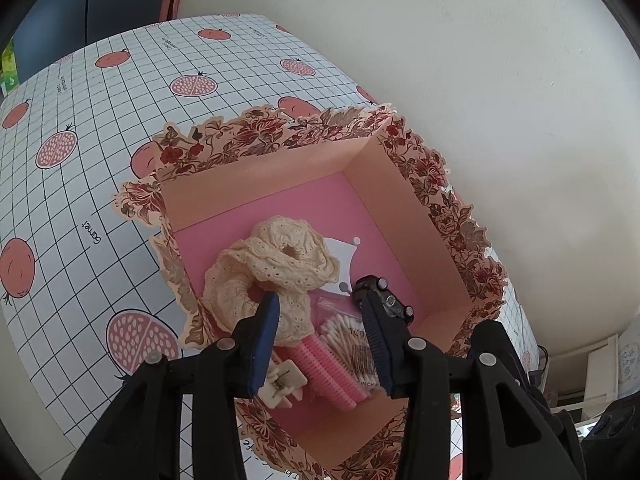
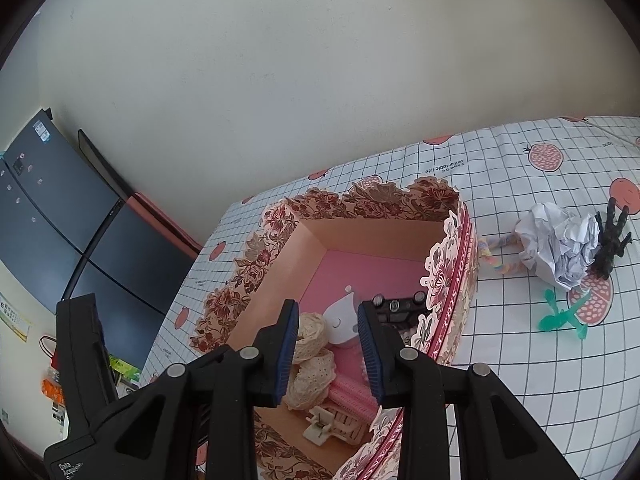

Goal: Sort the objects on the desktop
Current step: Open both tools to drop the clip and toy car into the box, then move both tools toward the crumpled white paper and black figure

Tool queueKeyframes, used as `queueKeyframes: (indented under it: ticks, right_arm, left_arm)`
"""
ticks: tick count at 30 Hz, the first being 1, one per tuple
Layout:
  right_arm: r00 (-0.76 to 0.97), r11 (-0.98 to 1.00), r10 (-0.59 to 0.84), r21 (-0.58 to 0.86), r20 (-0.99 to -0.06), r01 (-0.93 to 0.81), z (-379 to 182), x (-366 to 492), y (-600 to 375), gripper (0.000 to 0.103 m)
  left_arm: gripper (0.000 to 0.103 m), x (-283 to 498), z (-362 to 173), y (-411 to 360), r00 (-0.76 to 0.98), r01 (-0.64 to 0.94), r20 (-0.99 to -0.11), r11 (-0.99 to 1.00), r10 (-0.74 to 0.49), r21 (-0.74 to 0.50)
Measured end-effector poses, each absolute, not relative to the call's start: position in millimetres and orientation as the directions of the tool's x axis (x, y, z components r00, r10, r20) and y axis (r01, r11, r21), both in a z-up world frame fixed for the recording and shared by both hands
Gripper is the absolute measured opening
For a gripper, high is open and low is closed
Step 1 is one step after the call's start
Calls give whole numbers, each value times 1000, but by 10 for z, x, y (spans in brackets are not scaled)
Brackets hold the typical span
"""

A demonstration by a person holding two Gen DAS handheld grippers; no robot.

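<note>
I see a plain off-white plaster wall (image 2: 320,80) filling most of the right wrist view, lit evenly by soft daylight. Below the wall lies a white tabletop cover with a black grid and pink pomegranate prints (image 2: 520,360). Left of the wall stands a tall dark blue-grey cabinet with panelled doors (image 2: 60,220), small stickers on its upper panel. Between the cabinet and the wall runs a narrow salmon-pink upright edge (image 2: 168,220). Beneath the cabinet, low down, I make out blurred colourful packets (image 2: 124,368).
</note>
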State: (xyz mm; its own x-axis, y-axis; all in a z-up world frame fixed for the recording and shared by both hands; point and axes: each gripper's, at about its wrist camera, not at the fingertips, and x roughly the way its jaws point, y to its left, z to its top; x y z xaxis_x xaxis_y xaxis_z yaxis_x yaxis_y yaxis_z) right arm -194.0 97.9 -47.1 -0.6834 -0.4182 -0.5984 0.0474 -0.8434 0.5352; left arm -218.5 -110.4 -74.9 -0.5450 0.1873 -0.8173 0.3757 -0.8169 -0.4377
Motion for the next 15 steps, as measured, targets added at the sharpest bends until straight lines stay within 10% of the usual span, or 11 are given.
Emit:
queueKeyframes:
  ticks: [15]
  right_arm:
    - [-718, -836, -405, 547, -566, 42, -254, -1834, 1205, 51]
  left_arm:
    - [65, -2158, -521, -992, -571, 352, -799, -823, 189, -446]
